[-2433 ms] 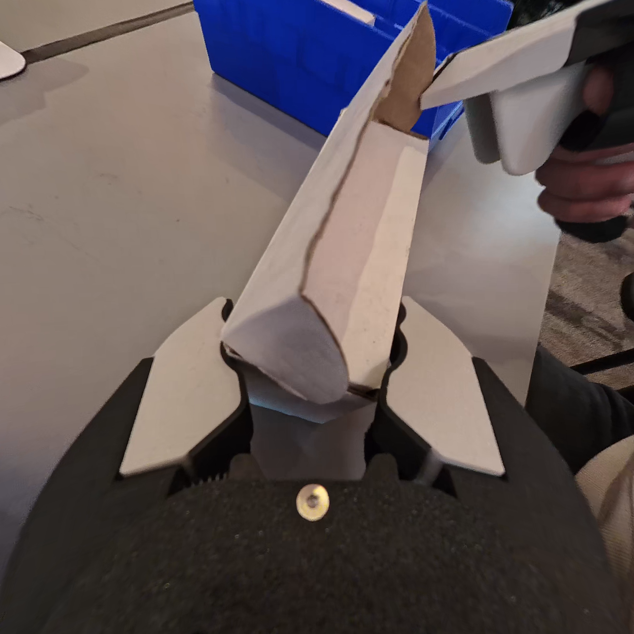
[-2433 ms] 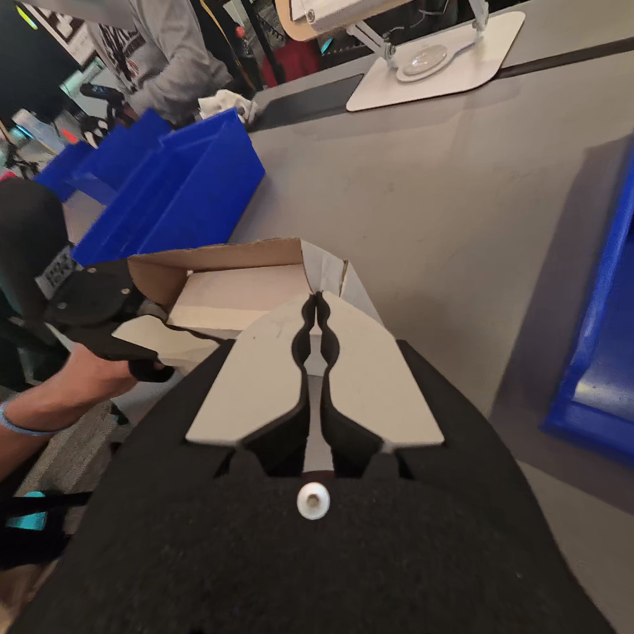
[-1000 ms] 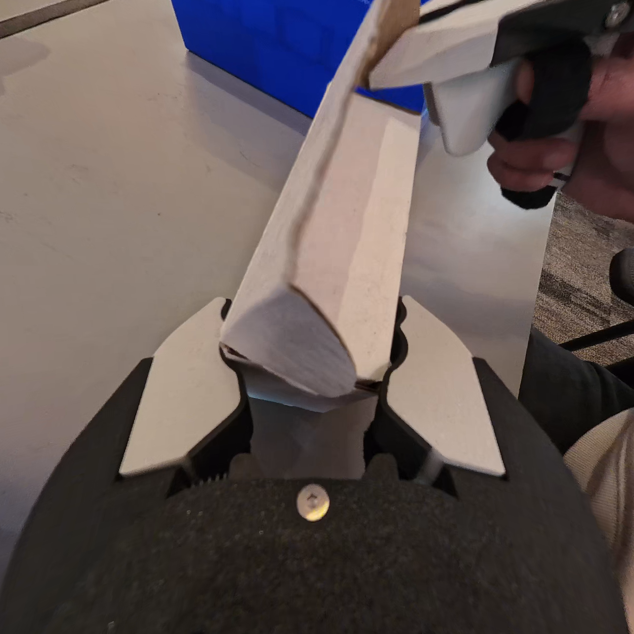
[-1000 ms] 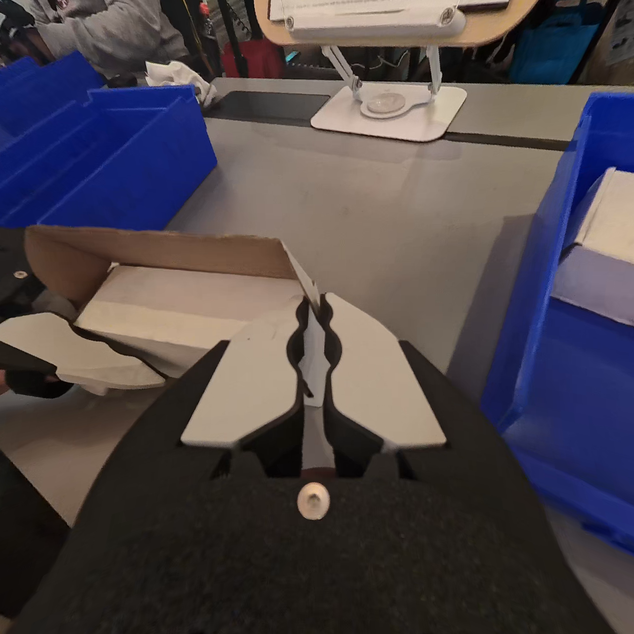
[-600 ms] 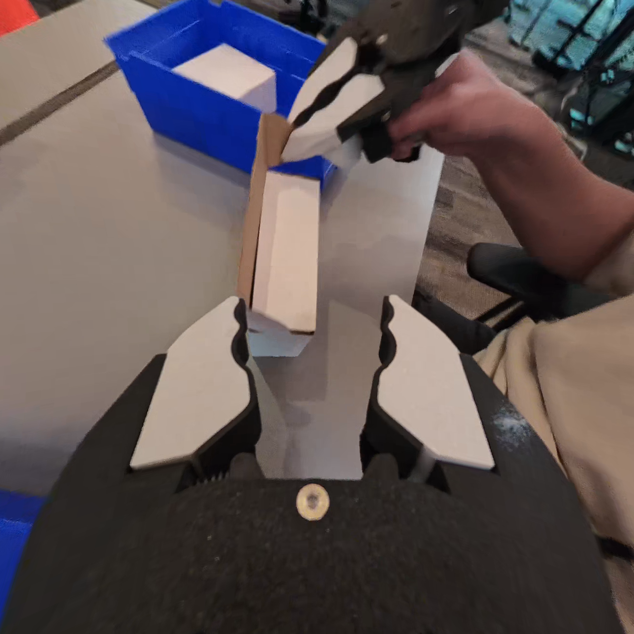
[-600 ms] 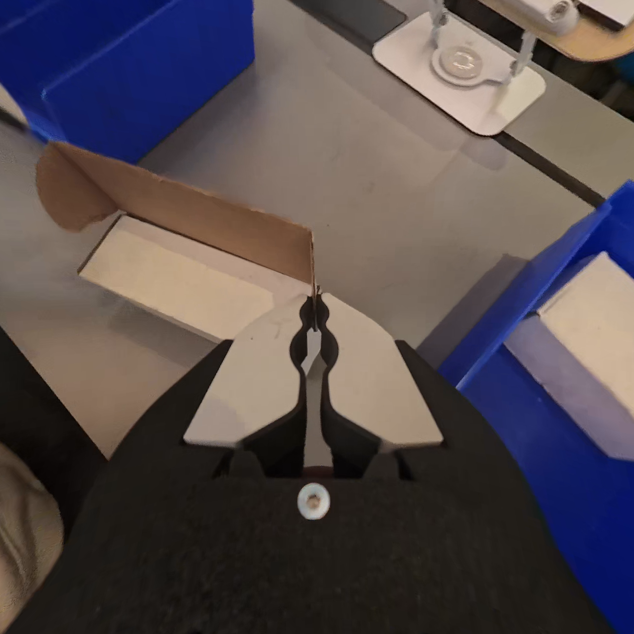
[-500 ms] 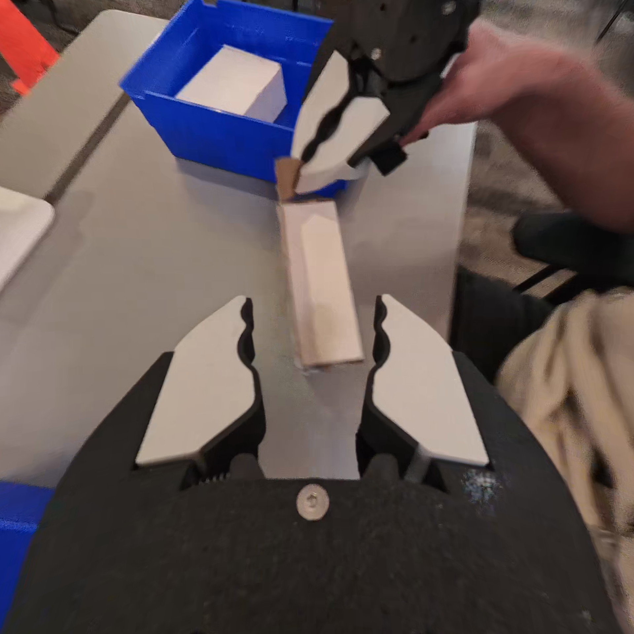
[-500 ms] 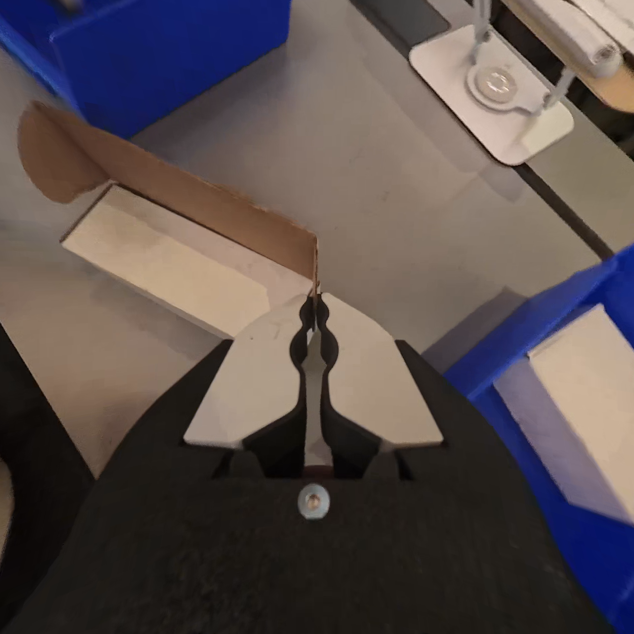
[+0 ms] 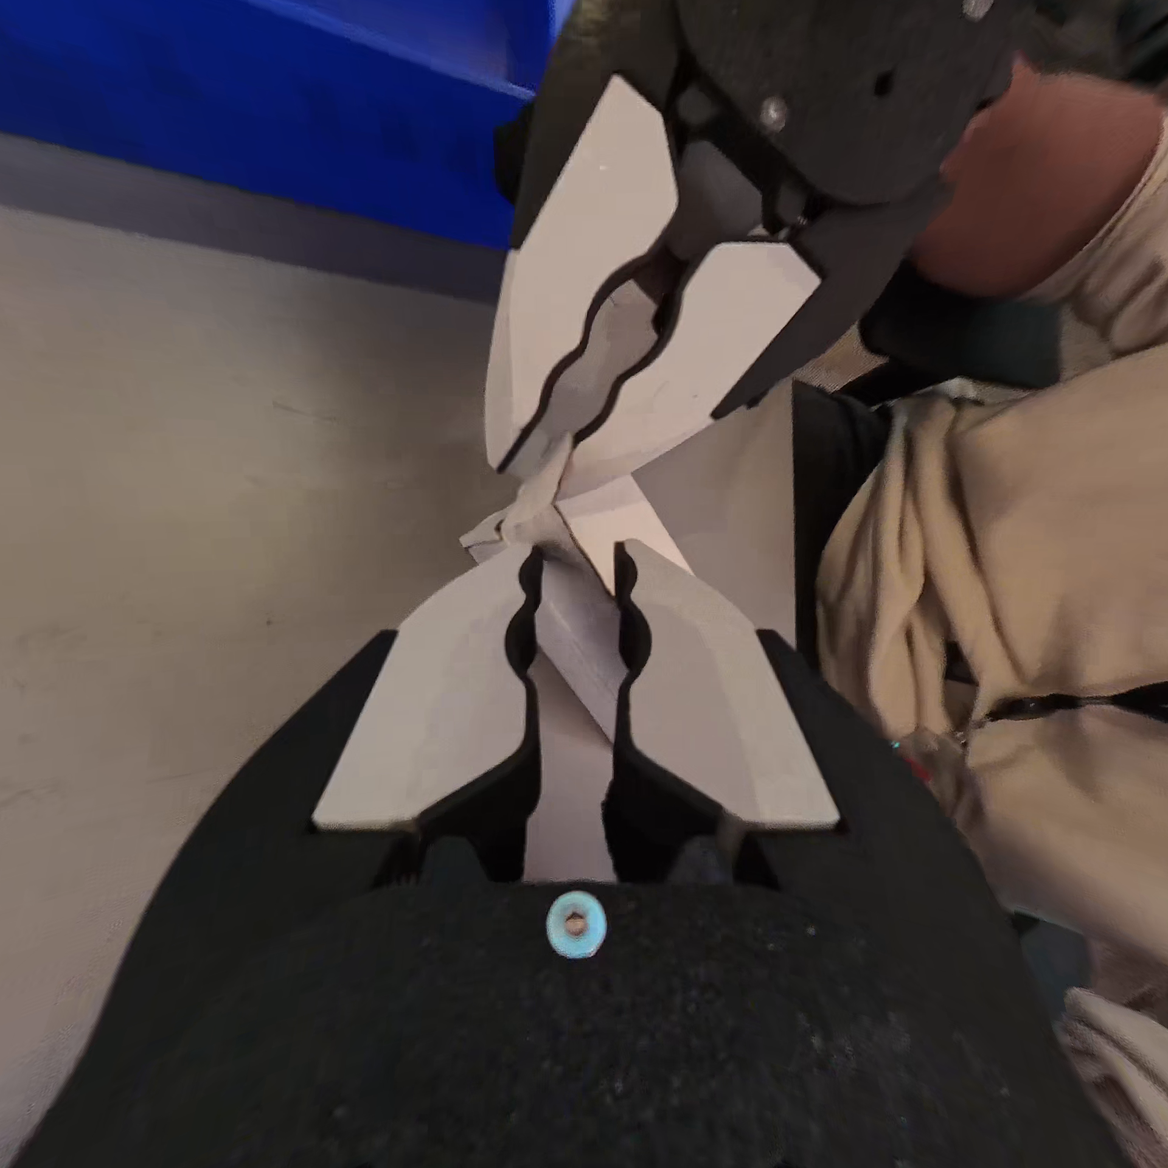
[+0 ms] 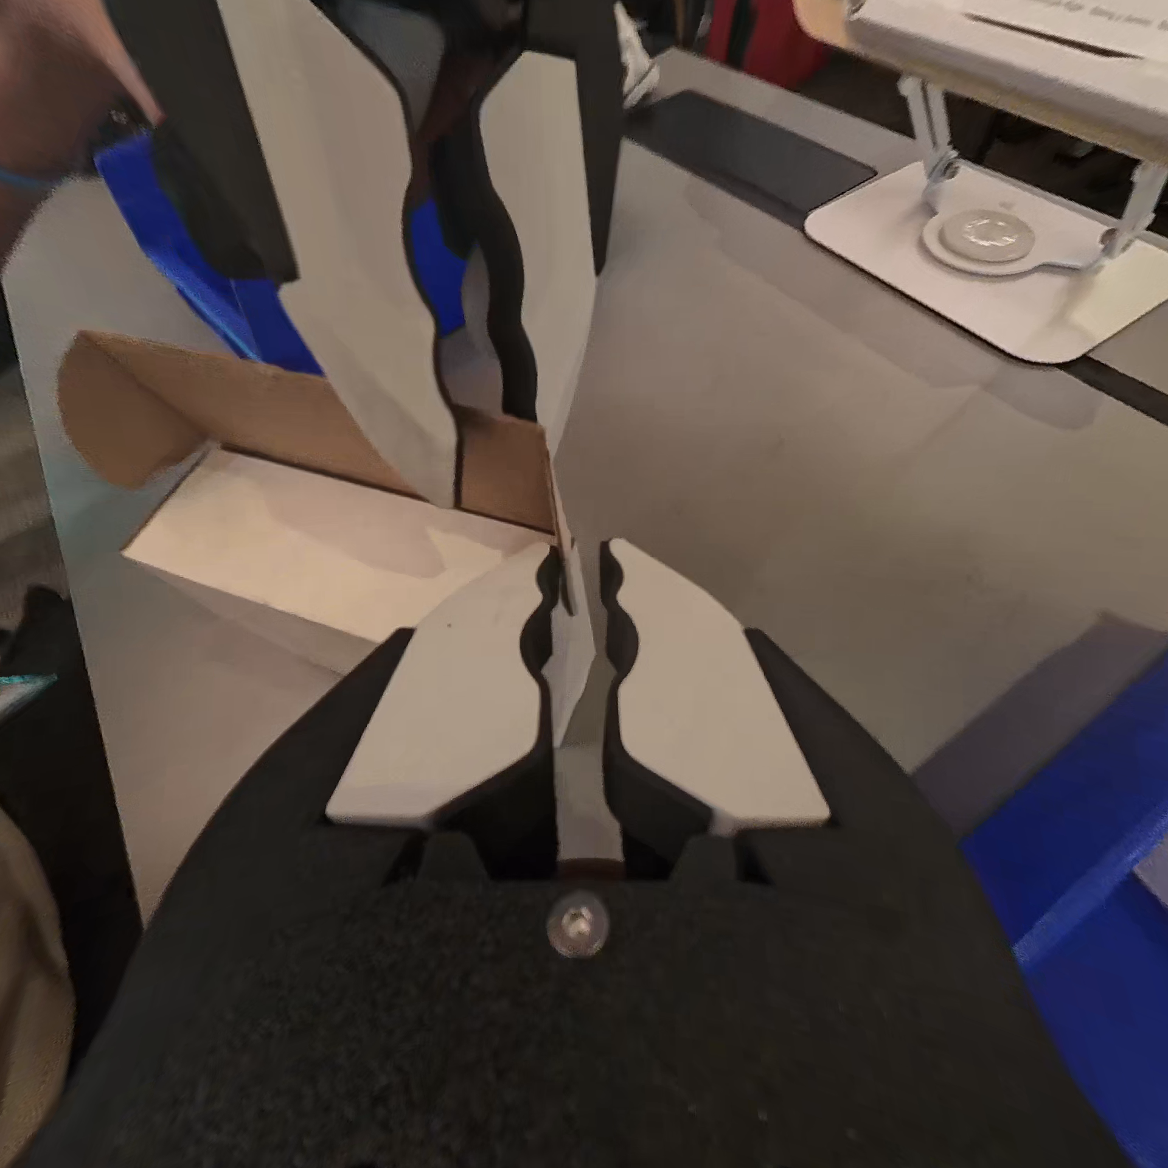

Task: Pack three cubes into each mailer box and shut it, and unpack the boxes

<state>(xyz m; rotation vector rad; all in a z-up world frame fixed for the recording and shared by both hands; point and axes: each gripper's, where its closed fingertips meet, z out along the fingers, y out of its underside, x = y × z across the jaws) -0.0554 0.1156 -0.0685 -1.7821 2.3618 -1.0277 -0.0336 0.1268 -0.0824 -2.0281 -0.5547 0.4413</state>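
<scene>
Across the grey worktop [image 10: 790, 442], between two blue plastic bins [image 10: 1074, 821], the long white cardboard mailer box [image 10: 316, 556] is lying flat near the front edge, its long axis running leftward away from the right gripper [image 10: 578, 556]. Its brown-lined lid is standing open along the far side. The right gripper's jaws are sitting slightly parted around the thin end flap, apparently pinching it. The left gripper [image 9: 578, 556] is coming at that same end from above, its narrowly parted jaws straddling the cardboard corner; whether they are clamping it I cannot tell.
</scene>
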